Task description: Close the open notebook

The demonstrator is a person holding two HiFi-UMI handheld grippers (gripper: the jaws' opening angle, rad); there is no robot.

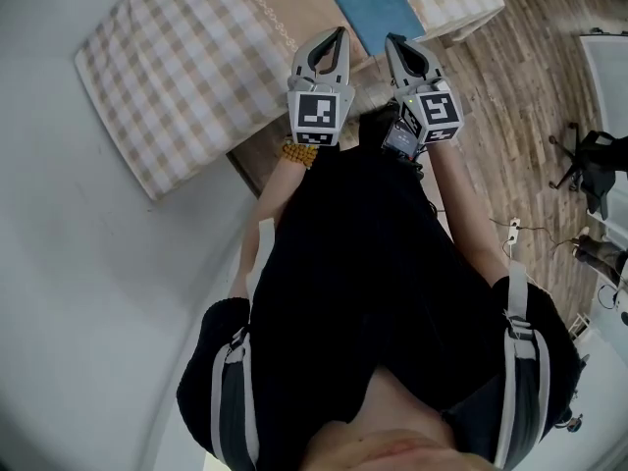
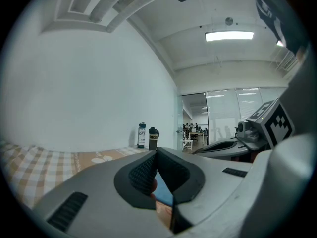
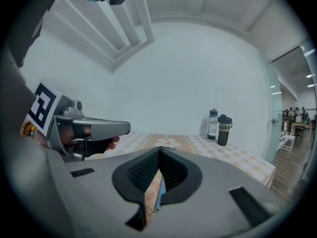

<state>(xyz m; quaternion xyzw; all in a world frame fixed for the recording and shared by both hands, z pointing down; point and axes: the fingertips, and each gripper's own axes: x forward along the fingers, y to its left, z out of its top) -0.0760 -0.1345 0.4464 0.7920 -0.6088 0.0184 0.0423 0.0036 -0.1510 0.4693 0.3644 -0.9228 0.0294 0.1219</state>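
Just ahead of the person's torso (image 1: 373, 263), left hand-held gripper (image 1: 340, 32) and right hand-held gripper (image 1: 392, 39) hover closed and empty; notebook (image 1: 375, 8) looks already shut, so nothing needs gripping.

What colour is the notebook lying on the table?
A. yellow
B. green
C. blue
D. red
C: the head view shows the notebook with a blue cover, lying on the checked tablecloth.
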